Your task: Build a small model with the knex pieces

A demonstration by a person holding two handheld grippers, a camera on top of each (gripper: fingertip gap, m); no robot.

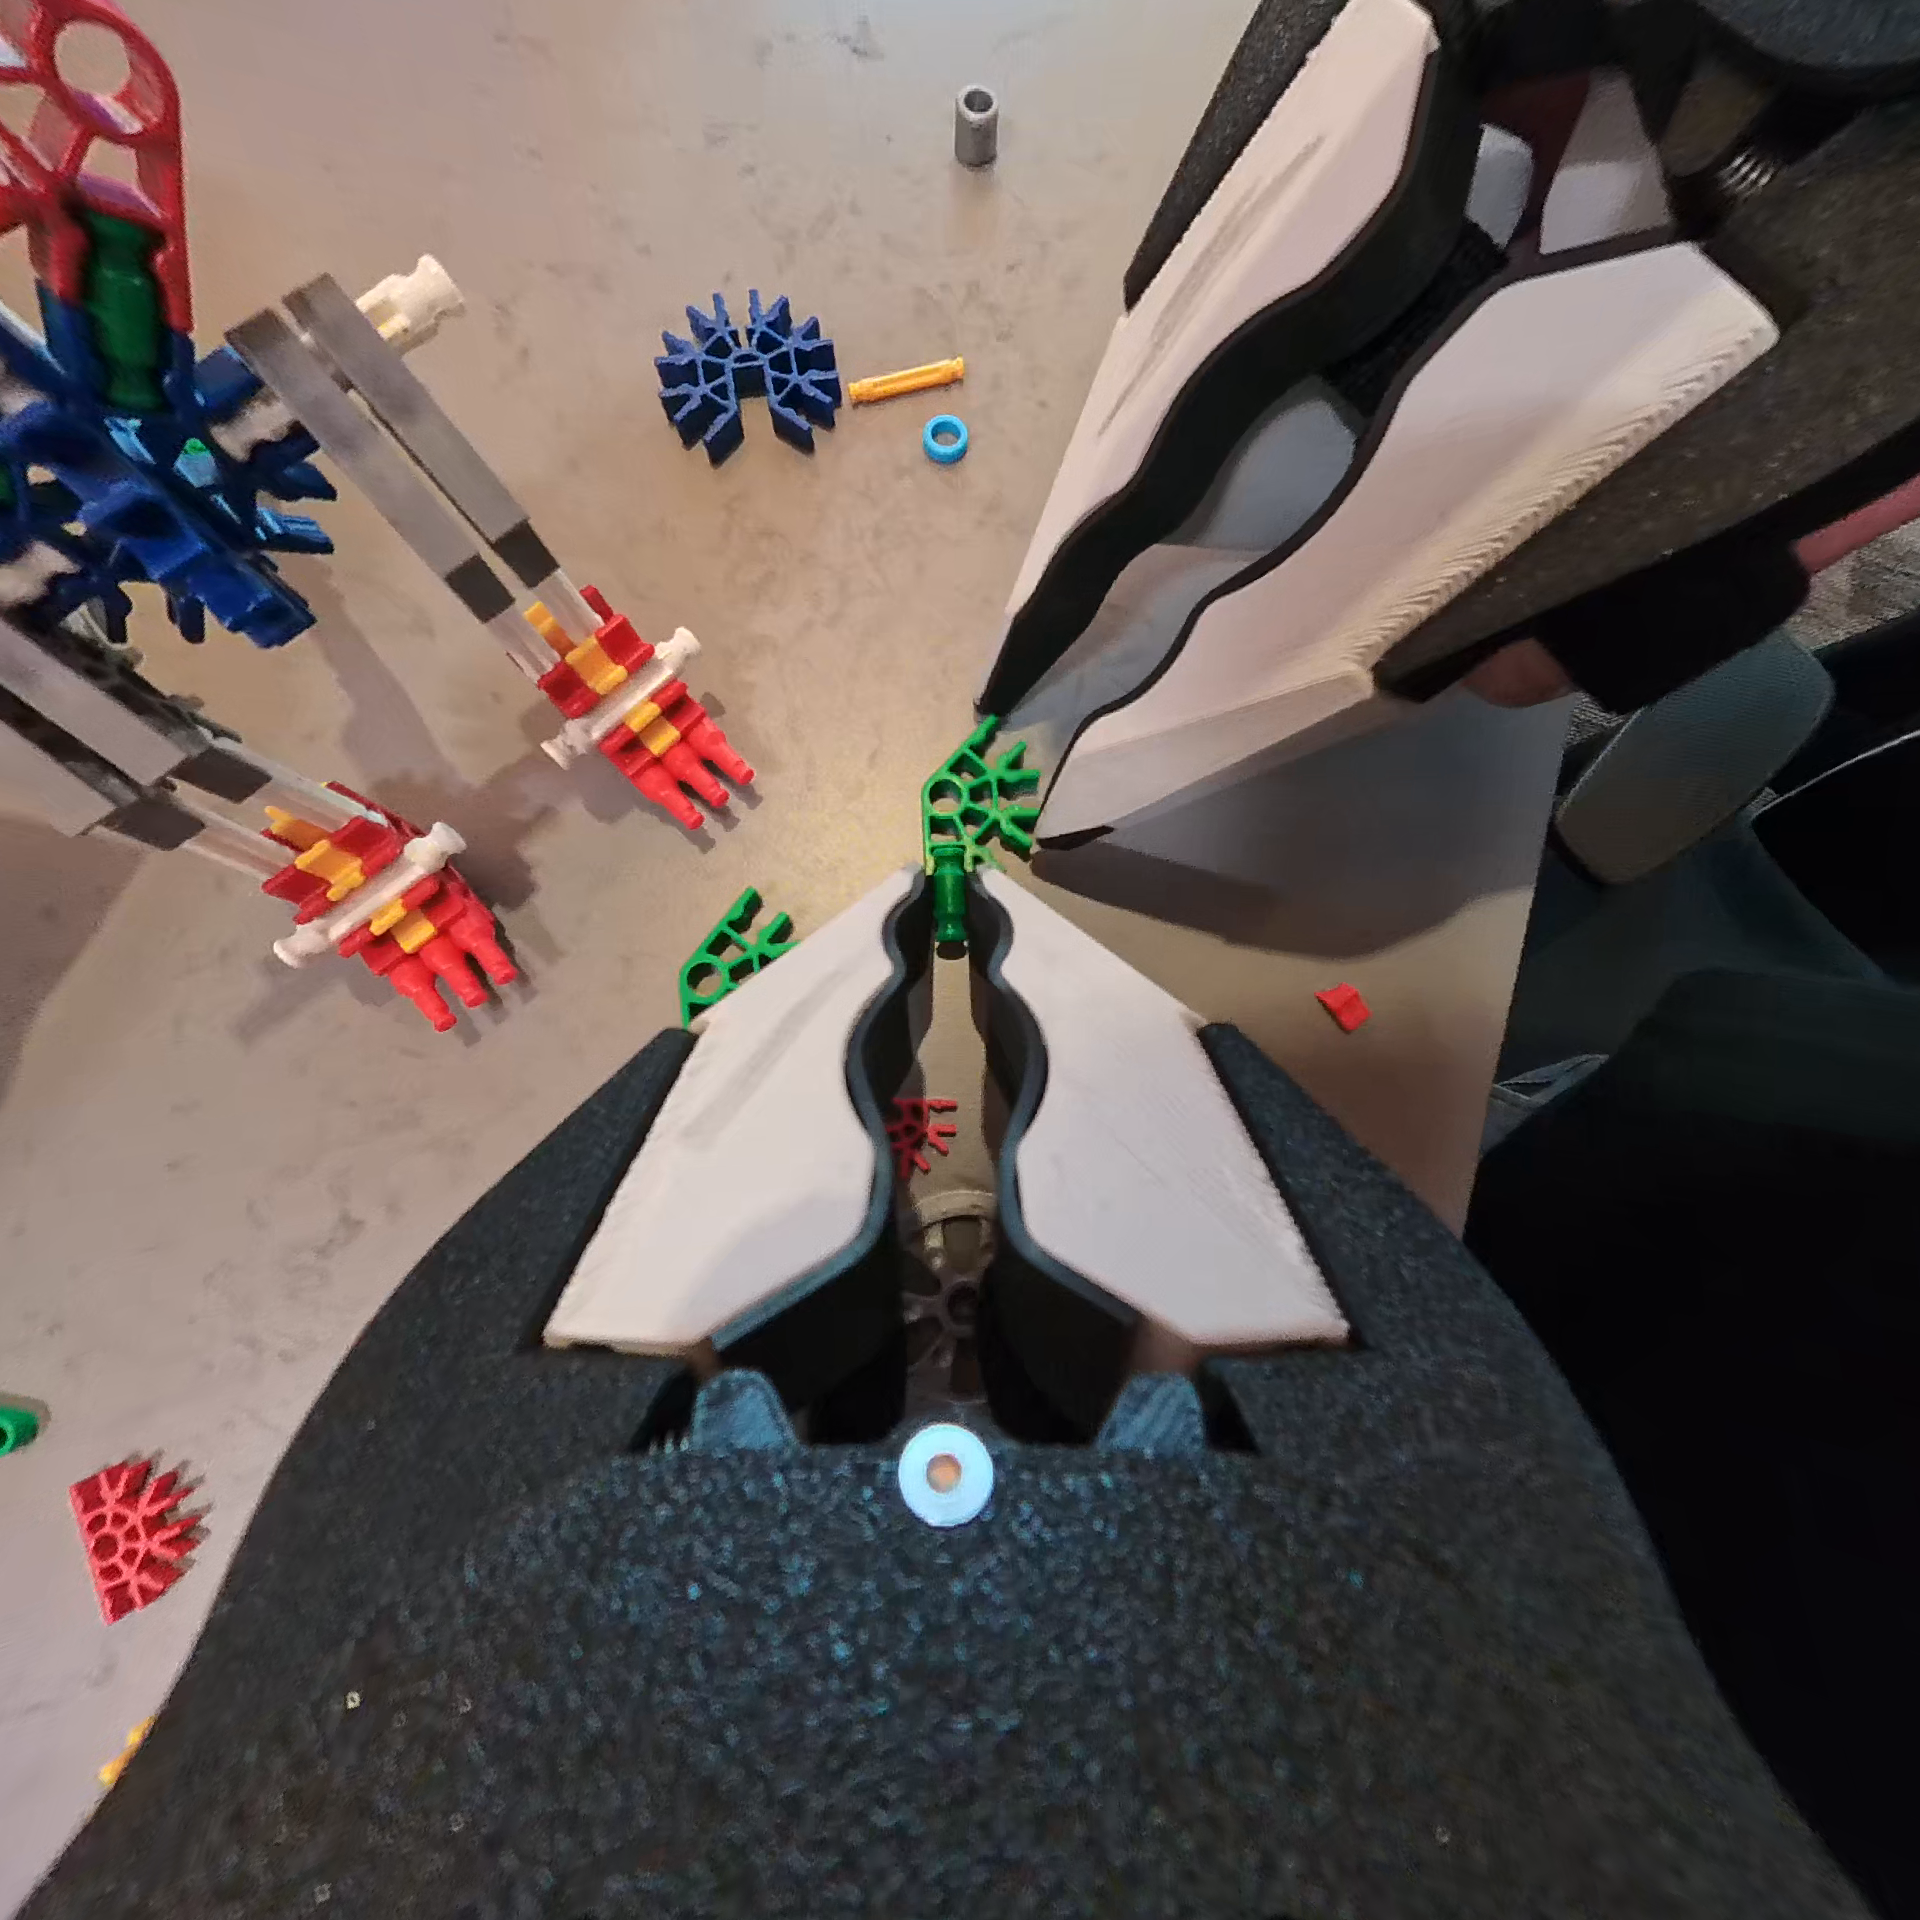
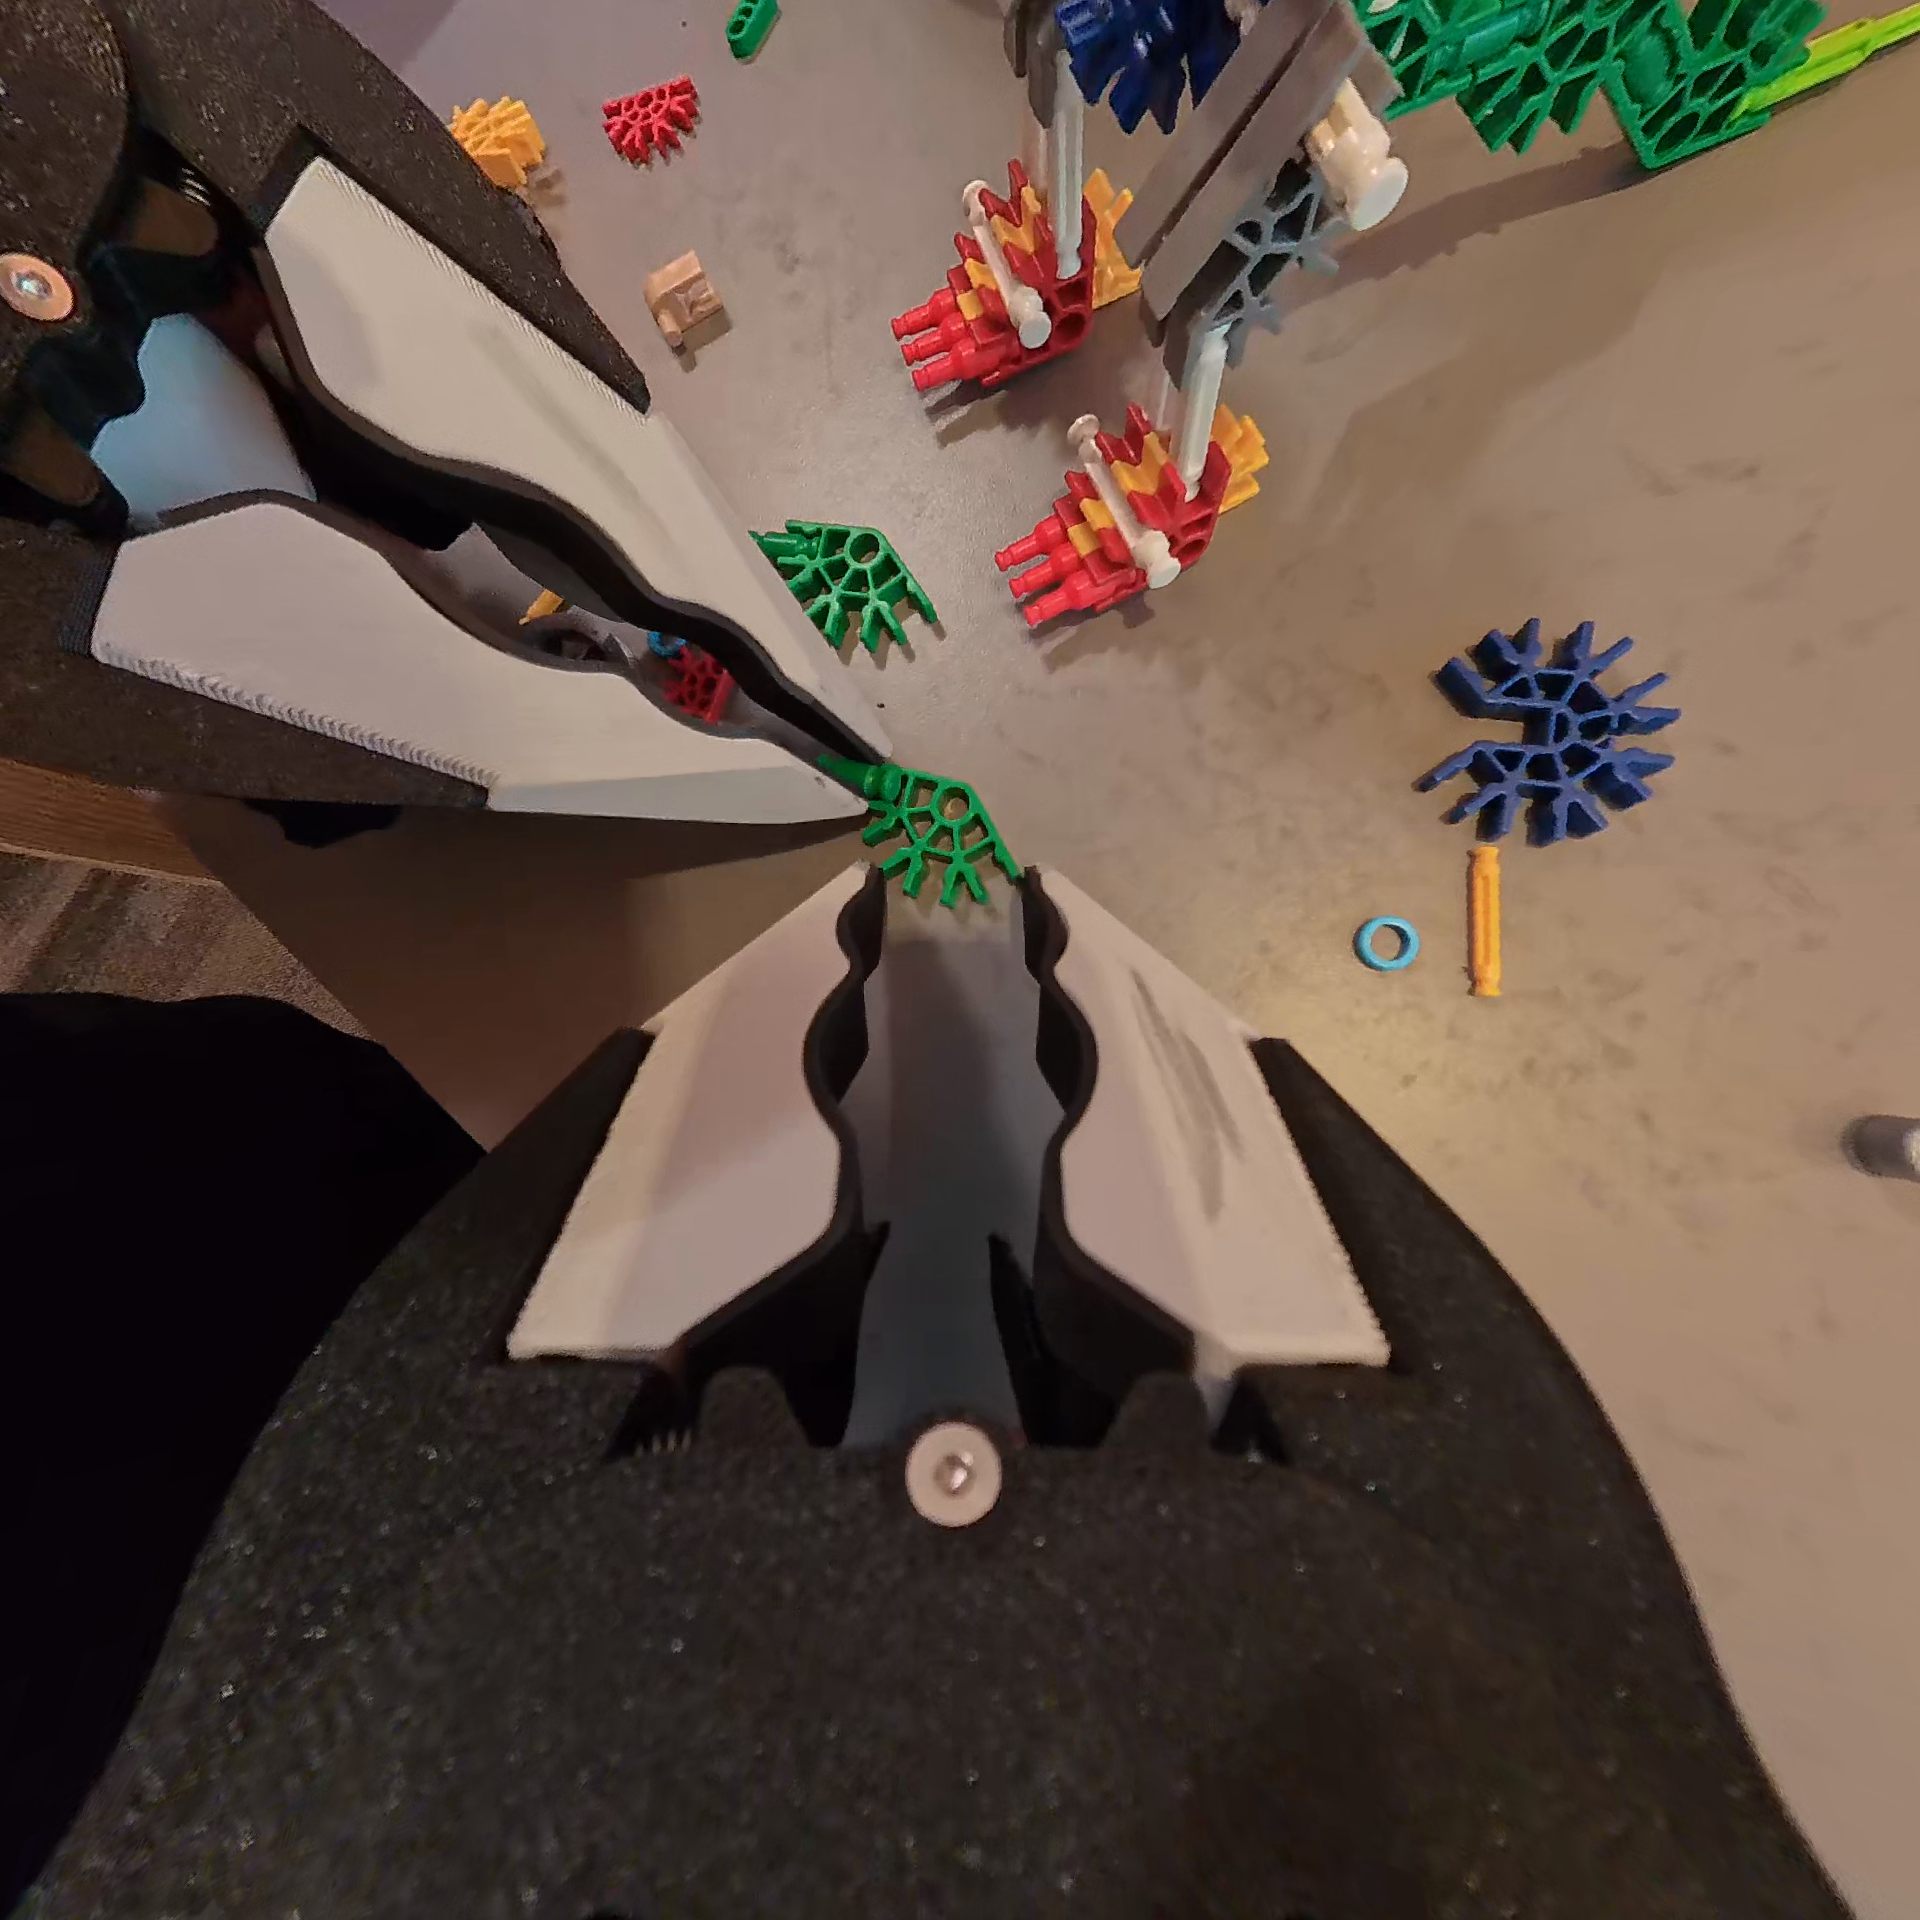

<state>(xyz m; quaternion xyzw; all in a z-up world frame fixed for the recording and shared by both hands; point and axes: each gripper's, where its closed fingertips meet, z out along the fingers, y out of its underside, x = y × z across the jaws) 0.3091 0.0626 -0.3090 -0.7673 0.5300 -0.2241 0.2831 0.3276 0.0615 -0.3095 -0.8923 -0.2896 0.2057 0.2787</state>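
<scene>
Green rod [image 1: 948, 902] is sitting clenched in my left gripper [image 1: 948, 883]; my right gripper [image 2: 948, 883] is pinching the connector [image 2: 940, 831], rod seated in its socket.

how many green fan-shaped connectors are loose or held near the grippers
2. One green connector is gripped by the right gripper, with the left gripper pinching a short green rod plugged into it. The other green connector lies on the table beside the left gripper.
</scene>
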